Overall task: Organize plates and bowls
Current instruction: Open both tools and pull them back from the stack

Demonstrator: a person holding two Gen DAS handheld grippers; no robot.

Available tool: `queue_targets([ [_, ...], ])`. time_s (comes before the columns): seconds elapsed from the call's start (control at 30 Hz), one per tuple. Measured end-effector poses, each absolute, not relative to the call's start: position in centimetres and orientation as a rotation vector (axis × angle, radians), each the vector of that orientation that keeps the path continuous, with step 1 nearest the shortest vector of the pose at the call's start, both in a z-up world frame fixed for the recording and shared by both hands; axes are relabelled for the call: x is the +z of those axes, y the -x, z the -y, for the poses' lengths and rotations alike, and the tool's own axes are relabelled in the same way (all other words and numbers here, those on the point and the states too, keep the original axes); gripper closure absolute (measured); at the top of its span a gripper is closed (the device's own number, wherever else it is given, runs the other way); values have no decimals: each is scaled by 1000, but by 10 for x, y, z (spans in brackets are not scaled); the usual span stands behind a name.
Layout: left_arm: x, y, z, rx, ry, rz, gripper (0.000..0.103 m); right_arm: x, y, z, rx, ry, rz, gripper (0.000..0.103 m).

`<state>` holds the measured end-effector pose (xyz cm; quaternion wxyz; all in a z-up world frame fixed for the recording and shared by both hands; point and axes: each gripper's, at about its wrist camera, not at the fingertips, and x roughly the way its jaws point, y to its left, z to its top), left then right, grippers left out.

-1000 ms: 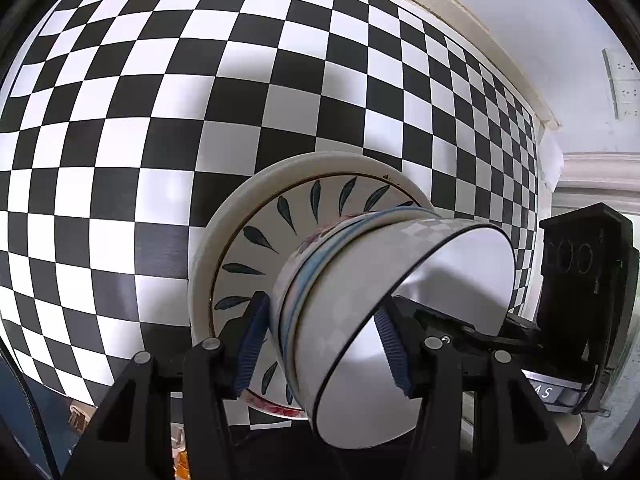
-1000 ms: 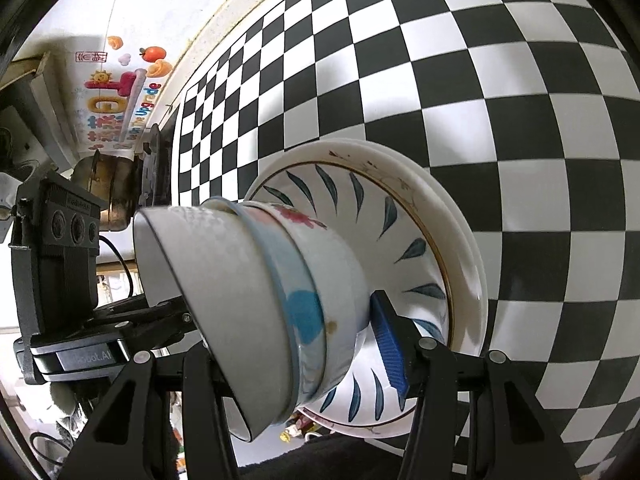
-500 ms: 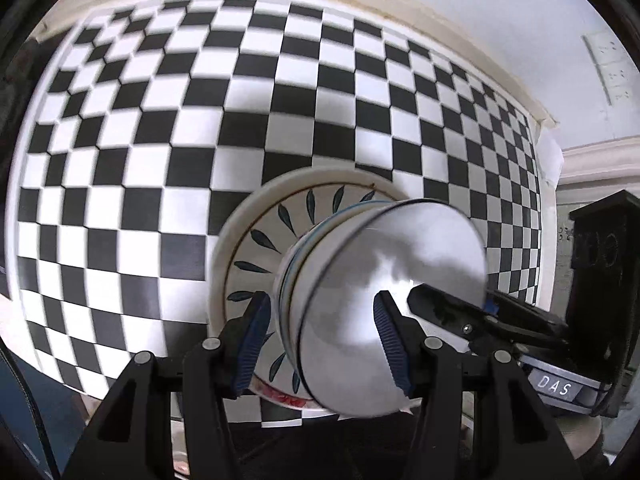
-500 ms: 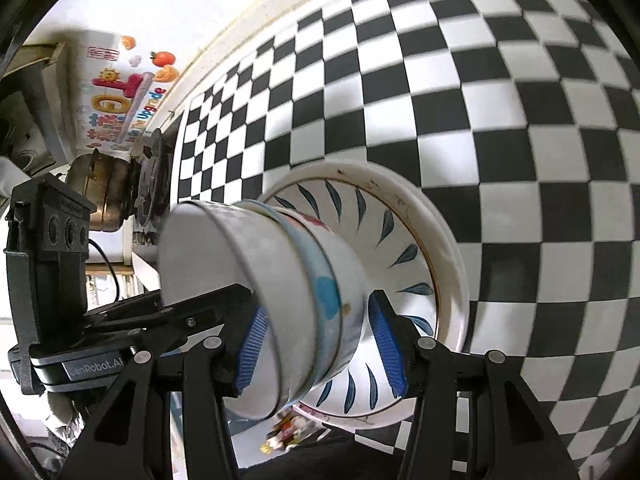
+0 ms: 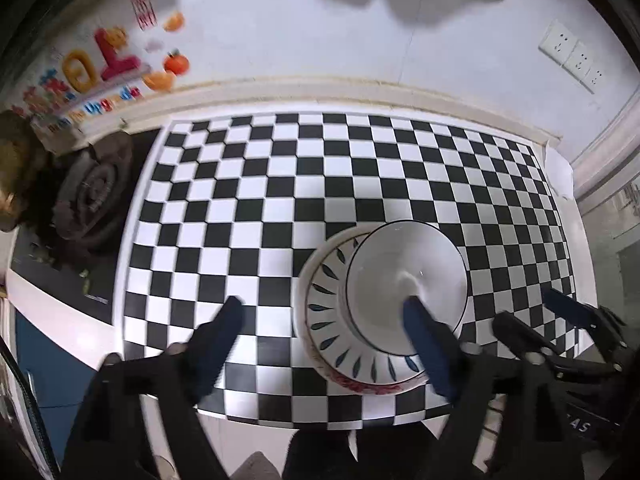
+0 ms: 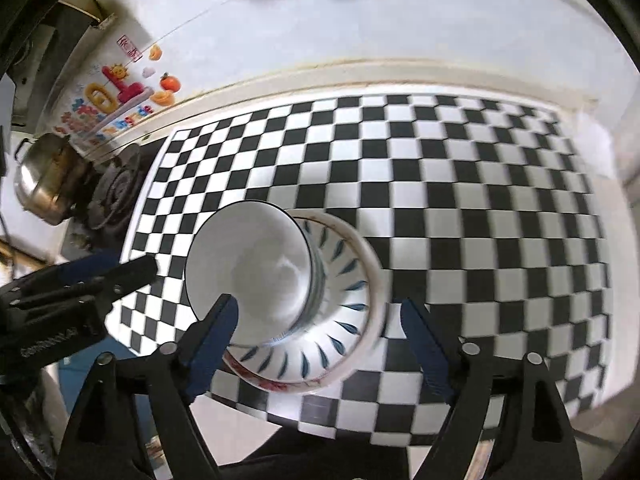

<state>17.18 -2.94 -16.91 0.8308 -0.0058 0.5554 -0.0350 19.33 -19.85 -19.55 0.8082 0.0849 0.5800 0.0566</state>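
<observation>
Stacked bowls [image 5: 406, 286] on plate [image 5: 320, 316], between spread fingers [image 6: 214, 330] (untouched)

Both the left gripper [image 5: 320, 322] and the right gripper [image 6: 316, 318] hovered with jaws spread wide, gripping nothing.

Both wrist views look down from above the near edge of the checkered desk [image 5: 360, 168] toward the wall, sharing the stacked bowls [image 5: 404, 280] [image 6: 248, 268].
</observation>
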Motion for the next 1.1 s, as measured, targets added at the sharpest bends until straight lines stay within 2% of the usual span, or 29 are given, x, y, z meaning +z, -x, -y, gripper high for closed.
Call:
queue_targets([
  [0.1, -157, -157, 28, -72, 4, -1135, 4, -176, -172, 197, 58, -155, -1199, 14],
  [0.5, -111, -98, 31, -53, 9, -1008, 4, -111, -112, 196, -6, -120, -1059, 11],
  [0.9, -32, 16, 40, 32, -7, -808, 4, -23, -9, 200, 22, -74, -893, 10],
  [1.1, -17, 71, 48, 31, 1, -779, 4, 12, 51, 204, 48, -54, -836, 10],
])
